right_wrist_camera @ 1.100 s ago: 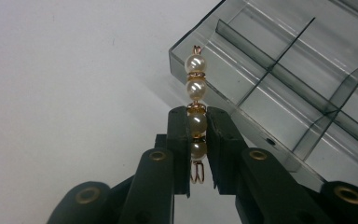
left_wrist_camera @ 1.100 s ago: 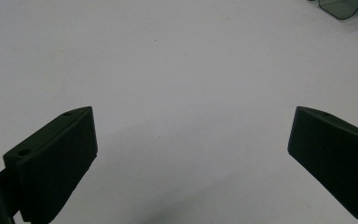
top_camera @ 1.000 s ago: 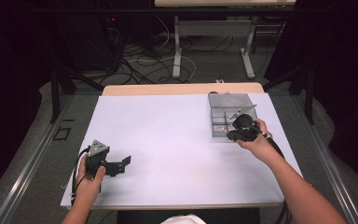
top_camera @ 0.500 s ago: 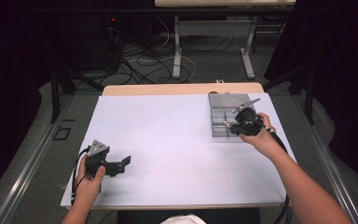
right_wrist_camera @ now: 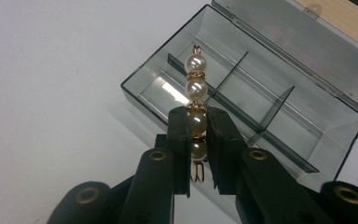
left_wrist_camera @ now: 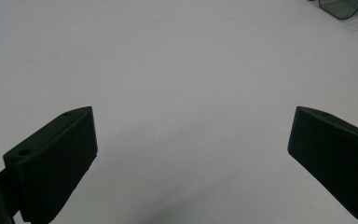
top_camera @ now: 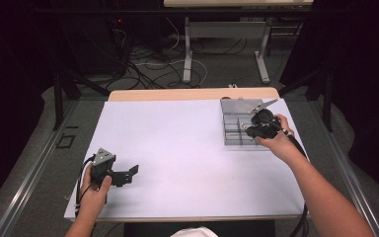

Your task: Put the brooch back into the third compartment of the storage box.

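Note:
My right gripper point(right_wrist_camera: 197, 122) is shut on a short bar of white pearls and gold rings point(right_wrist_camera: 195, 79). The bar stands upright between the jaws, with two pearls above the pads. Just behind it lies a clear smoky compartment box point(right_wrist_camera: 340, 140) with its lid point(right_wrist_camera: 298, 42) hinged open. In the high view the right gripper point(top_camera: 249, 129) hovers over the box point(top_camera: 232, 106) at the table's far right. My left gripper point(top_camera: 128, 176) rests near the front left of the white table. Its jaws point(left_wrist_camera: 191, 154) stand wide apart with nothing between them.
A white sheet point(top_camera: 177, 148) covers the table, with a strip of bare wood point(top_camera: 192, 94) along the far edge. A corner of the box point(left_wrist_camera: 342, 7) shows far off in the left gripper view. Cables and table legs lie on the floor beyond.
The right hand has crept a little farther over the box with the pearl bar still gripped. The left hand has not moved.

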